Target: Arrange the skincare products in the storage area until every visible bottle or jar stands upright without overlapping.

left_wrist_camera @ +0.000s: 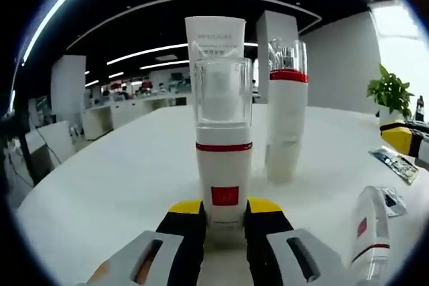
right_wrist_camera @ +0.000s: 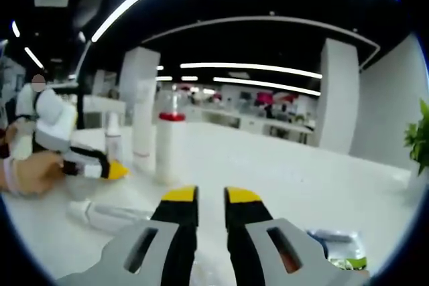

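A white bottle (left_wrist_camera: 223,165) with a clear cap, red band and red square label stands upright on the white table (left_wrist_camera: 120,172). My left gripper (left_wrist_camera: 224,211) is shut on its base, one yellow-tipped jaw on each side. Behind it stand a white tube (left_wrist_camera: 214,38) and a second red-banded bottle (left_wrist_camera: 287,122). Another bottle (left_wrist_camera: 369,232) lies on its side at the lower right. In the right gripper view, my right gripper (right_wrist_camera: 211,200) hovers over the table, open by a narrow gap with nothing in it. The tube (right_wrist_camera: 144,122), standing bottle (right_wrist_camera: 169,145) and a lying bottle (right_wrist_camera: 110,216) are to its left.
A potted plant (left_wrist_camera: 392,95) and flat packets (left_wrist_camera: 395,162) sit at the table's right side. More packets (right_wrist_camera: 338,246) lie by my right gripper. A person's hand (right_wrist_camera: 27,172) holds the left gripper (right_wrist_camera: 87,162) at the left. Office desks stand far behind.
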Demonstrator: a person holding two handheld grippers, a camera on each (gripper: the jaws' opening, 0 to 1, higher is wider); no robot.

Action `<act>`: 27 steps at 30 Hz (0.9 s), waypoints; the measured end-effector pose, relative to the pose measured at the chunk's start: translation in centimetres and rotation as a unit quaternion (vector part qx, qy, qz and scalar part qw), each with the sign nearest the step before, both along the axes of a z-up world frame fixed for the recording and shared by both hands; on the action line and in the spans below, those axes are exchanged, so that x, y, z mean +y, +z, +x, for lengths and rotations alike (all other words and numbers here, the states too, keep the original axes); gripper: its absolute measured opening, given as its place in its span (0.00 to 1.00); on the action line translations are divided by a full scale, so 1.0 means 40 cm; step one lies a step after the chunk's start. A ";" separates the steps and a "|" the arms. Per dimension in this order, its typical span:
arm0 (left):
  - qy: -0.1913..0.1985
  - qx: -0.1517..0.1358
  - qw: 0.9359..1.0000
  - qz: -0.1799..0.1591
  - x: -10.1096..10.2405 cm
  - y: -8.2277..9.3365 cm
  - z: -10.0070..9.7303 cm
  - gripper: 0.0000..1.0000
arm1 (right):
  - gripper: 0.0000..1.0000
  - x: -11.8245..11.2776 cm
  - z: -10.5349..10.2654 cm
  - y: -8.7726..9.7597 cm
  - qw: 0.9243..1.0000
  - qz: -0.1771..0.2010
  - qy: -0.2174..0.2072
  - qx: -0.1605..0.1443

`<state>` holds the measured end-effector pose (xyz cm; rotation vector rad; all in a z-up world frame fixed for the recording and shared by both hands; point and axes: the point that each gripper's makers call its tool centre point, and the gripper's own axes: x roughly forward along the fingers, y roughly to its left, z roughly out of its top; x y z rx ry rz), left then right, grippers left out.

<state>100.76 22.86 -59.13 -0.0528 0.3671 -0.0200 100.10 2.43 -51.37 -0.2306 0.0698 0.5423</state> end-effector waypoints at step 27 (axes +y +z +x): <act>-0.019 -0.004 1.000 -0.011 -0.001 0.023 -0.021 0.35 | 0.15 0.012 -0.003 0.013 1.000 0.012 0.009 -0.004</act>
